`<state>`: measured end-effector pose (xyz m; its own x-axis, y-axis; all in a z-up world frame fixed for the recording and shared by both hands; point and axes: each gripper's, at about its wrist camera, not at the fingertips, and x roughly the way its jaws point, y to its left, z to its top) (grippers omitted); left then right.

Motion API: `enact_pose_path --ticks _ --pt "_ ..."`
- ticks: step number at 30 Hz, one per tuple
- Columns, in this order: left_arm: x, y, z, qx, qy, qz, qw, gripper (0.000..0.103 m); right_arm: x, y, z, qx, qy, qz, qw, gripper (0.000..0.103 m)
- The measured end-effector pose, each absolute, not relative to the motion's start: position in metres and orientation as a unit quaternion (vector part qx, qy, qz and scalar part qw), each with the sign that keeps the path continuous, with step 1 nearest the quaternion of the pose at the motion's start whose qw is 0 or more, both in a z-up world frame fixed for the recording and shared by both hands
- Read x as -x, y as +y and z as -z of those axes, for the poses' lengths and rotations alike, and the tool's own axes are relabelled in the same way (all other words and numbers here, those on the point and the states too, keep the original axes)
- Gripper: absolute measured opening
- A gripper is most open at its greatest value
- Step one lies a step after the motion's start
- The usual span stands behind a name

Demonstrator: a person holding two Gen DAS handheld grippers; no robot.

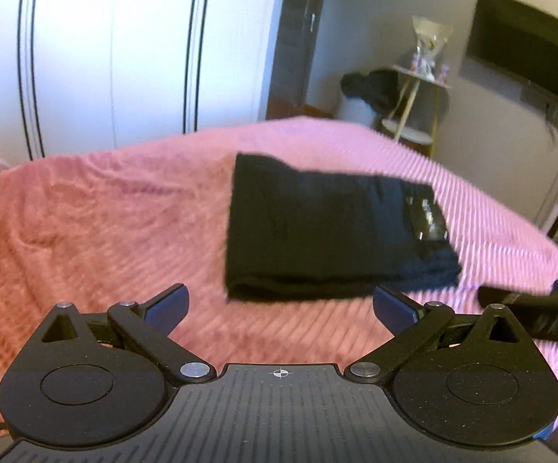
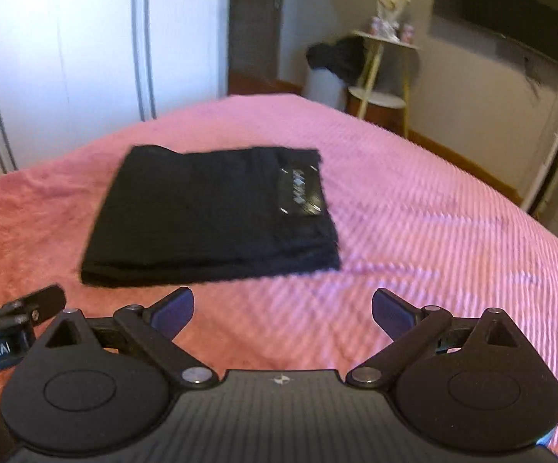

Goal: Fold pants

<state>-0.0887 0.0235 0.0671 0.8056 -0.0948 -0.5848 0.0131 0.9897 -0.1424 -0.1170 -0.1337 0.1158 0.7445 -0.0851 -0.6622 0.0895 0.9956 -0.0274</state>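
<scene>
The pants (image 2: 209,212) look soft and floppy, already a thick folded stack on the bed (image 2: 433,231), so I'd pinch the near folded edge. Both the left hand-held gripper (image 1: 280,306) and right hand-held gripper (image 2: 282,308) sit wide open, holding nothing.

the folded pants (image 2: 213,212) lie on the bed (image 2: 433,231) ahead of my right gripper (image 2: 282,310), my left gripper (image 1: 279,306) beside it; a side table (image 2: 385,73) stands beyond the bed.

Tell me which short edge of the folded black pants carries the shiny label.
The edge toward the right gripper's side: the shiny label sits by that edge of the folded pants. The opposite edge is plain black cloth.
</scene>
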Motion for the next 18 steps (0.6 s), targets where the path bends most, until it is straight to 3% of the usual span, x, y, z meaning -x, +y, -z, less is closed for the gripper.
enact_pose_path --ticks 5,18 --pt "0.081 0.027 -0.073 0.055 0.291 0.014 0.955 0.103 0.109 -0.122 -0.114 0.027 0.331 0.036 0.942 0.099" --pt "0.043 0.017 -0.004 0.037 0.313 0.003 0.949 0.103 0.067 -0.138 -0.054 -0.012 0.342 0.024 0.939 0.099"
